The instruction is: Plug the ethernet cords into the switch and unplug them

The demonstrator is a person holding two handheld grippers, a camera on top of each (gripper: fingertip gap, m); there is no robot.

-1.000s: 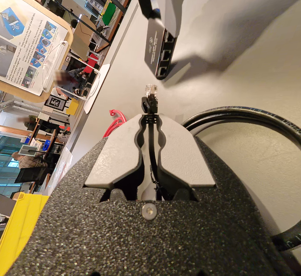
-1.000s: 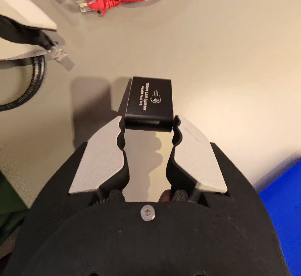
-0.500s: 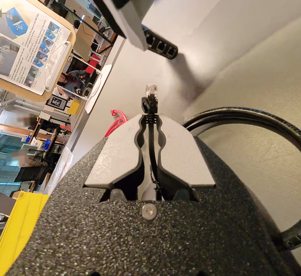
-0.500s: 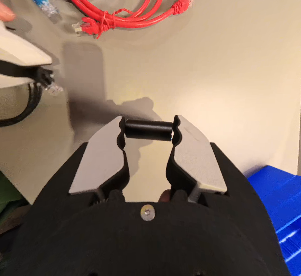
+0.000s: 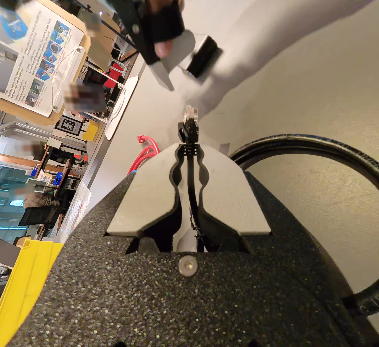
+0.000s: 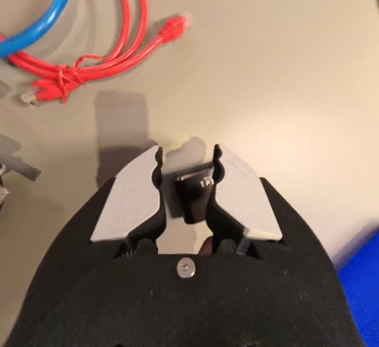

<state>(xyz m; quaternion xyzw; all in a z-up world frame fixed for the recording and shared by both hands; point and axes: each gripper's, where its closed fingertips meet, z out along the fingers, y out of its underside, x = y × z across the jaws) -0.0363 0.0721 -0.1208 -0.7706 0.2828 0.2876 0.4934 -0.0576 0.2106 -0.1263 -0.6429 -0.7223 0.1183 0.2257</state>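
Observation:
My left gripper (image 5: 189,148) is shut on a black ethernet cord (image 5: 307,142) just behind its clear-tipped plug (image 5: 190,118), which sticks out past the fingertips. The cord loops off to the right. My right gripper (image 6: 187,150) is partly open. The black switch (image 6: 194,193) lies tilted and blurred low between its fingers. It rests against the right finger (image 6: 235,183), and the table shows through a gap beside the left finger (image 6: 135,183). In the left wrist view the switch (image 5: 205,56) shows blurred beside the right gripper's finger (image 5: 164,75), above and beyond the plug.
Bundled red cords (image 6: 114,64) and a blue cord (image 6: 47,21) lie on the beige table (image 6: 276,70) at the far left. A blue bin (image 6: 361,275) is at the right. A yellow bin (image 5: 24,286) and an instruction board (image 5: 41,60) are at the left.
The switch was pinched across my right fingertips; it has since tilted and slid down between the fingers, which have narrowed. The right gripper has swung over the table. My left grasp is unchanged.

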